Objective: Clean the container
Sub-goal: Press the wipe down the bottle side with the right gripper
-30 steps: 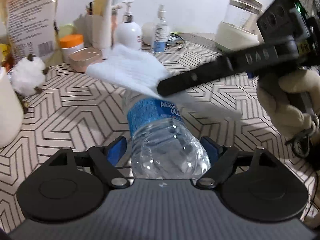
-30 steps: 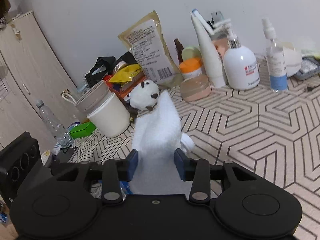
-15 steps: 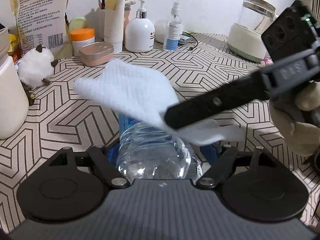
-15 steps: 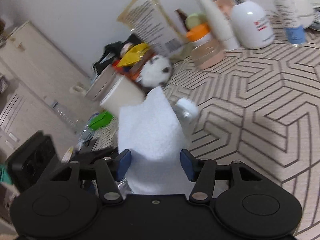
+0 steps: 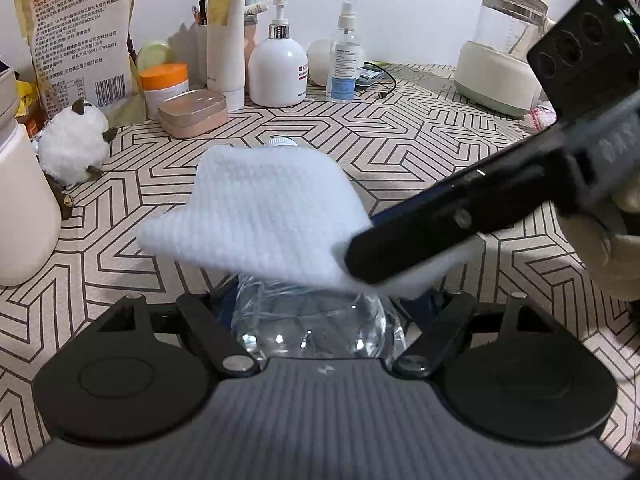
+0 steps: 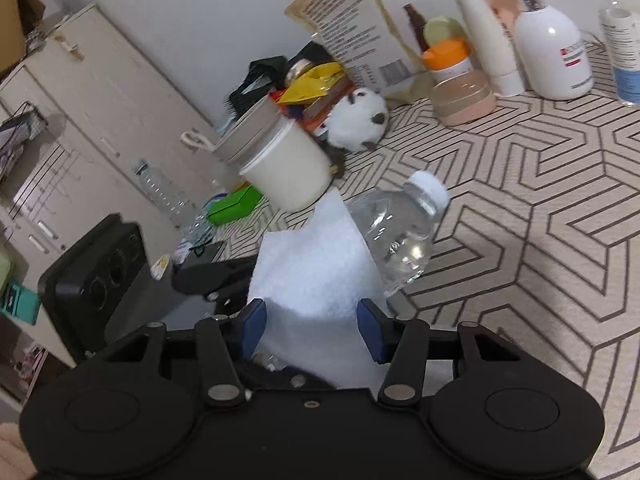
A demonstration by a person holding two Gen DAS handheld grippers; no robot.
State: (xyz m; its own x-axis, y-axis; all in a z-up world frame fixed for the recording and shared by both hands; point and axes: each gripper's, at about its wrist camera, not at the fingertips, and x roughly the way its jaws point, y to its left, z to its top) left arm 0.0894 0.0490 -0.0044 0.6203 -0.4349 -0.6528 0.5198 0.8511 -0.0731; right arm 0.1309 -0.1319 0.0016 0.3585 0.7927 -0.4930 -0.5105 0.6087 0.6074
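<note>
A clear plastic water bottle [image 5: 308, 320] lies between the blue pads of my left gripper [image 5: 324, 304], its white cap [image 5: 280, 142] pointing away. The jaws are closing and squeeze the bottle's base. A white cloth [image 5: 260, 208] is draped over the bottle's body and hides the label. My right gripper [image 6: 310, 320] comes in from the right; its jaws are closing on the cloth [image 6: 316, 272], wrapped around the bottle [image 6: 400, 232]. One black finger [image 5: 452, 224] of it crosses the left wrist view.
On the patterned tablecloth [image 5: 400, 152] stand a white cup [image 5: 20, 208], a plush toy [image 5: 74, 152], a pink tin [image 5: 194, 114], a pump bottle [image 5: 278, 68], a spray bottle [image 5: 344, 64] and a kettle [image 5: 500, 72]. A gloved hand [image 5: 600, 248] holds the right gripper.
The cloth has slid along the bottle toward my left gripper and now covers the blue label. The left jaws have narrowed on the bottle. The right gripper has tilted.
</note>
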